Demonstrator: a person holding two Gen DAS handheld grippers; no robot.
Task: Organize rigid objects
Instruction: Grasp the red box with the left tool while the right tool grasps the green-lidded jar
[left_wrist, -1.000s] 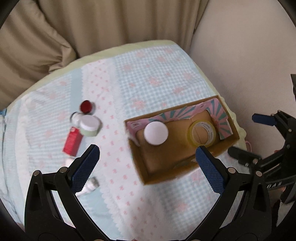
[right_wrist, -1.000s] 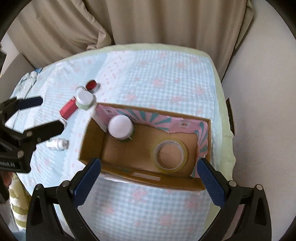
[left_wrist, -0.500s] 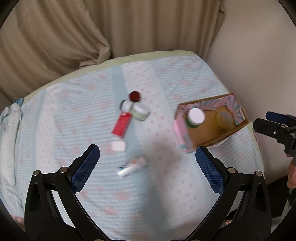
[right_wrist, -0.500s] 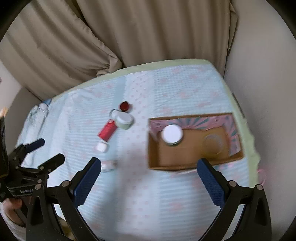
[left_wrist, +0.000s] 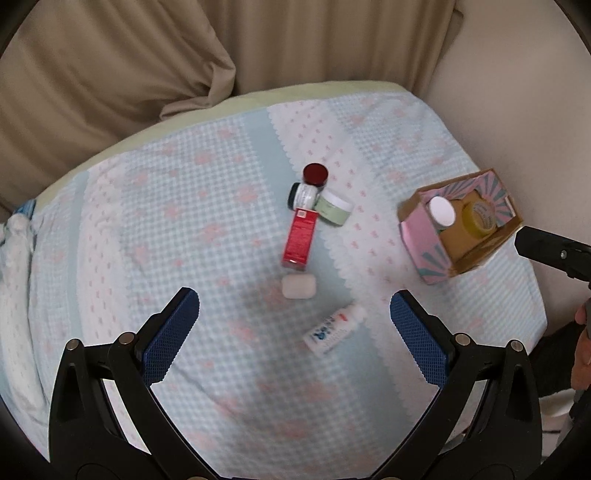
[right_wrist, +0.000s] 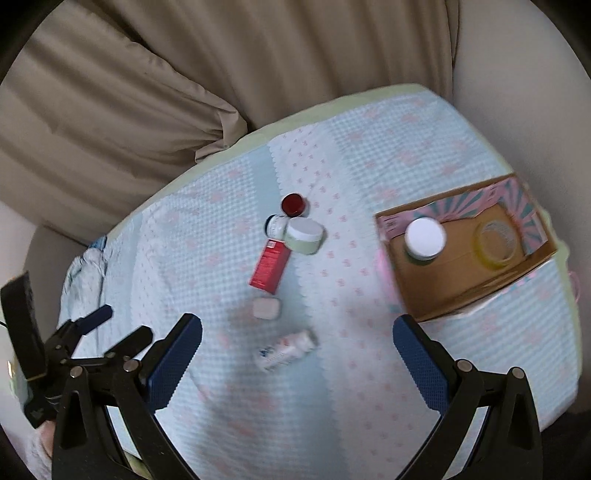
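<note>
An open cardboard box (left_wrist: 476, 254) (right_wrist: 436, 291) stands at the table's right edge, holding a white-lidded jar (left_wrist: 441, 211) (right_wrist: 424, 237) and a tape roll (left_wrist: 480, 216) (right_wrist: 495, 239). Mid-table lie a red box (left_wrist: 300, 236) (right_wrist: 270, 266), a red-capped jar (left_wrist: 315, 174), a small bottle (left_wrist: 302, 195), a green jar (left_wrist: 334, 207) (right_wrist: 304, 233), a white case (left_wrist: 298, 286) (right_wrist: 265, 308) and a white tube (left_wrist: 334, 329) (right_wrist: 287, 349). My left gripper (left_wrist: 294, 325) is open and empty above the tube. My right gripper (right_wrist: 297, 345) is open and empty, high above the table.
The table wears a blue-and-pink checked cloth (left_wrist: 166, 229). Beige curtains (left_wrist: 110, 74) hang behind it and a pale wall (left_wrist: 517, 92) is on the right. The left gripper's tips (right_wrist: 96, 325) show at the left of the right wrist view.
Both grippers have pulled up and back from the box and swung left. The loose items now sit central in both views. Both stay open and empty.
</note>
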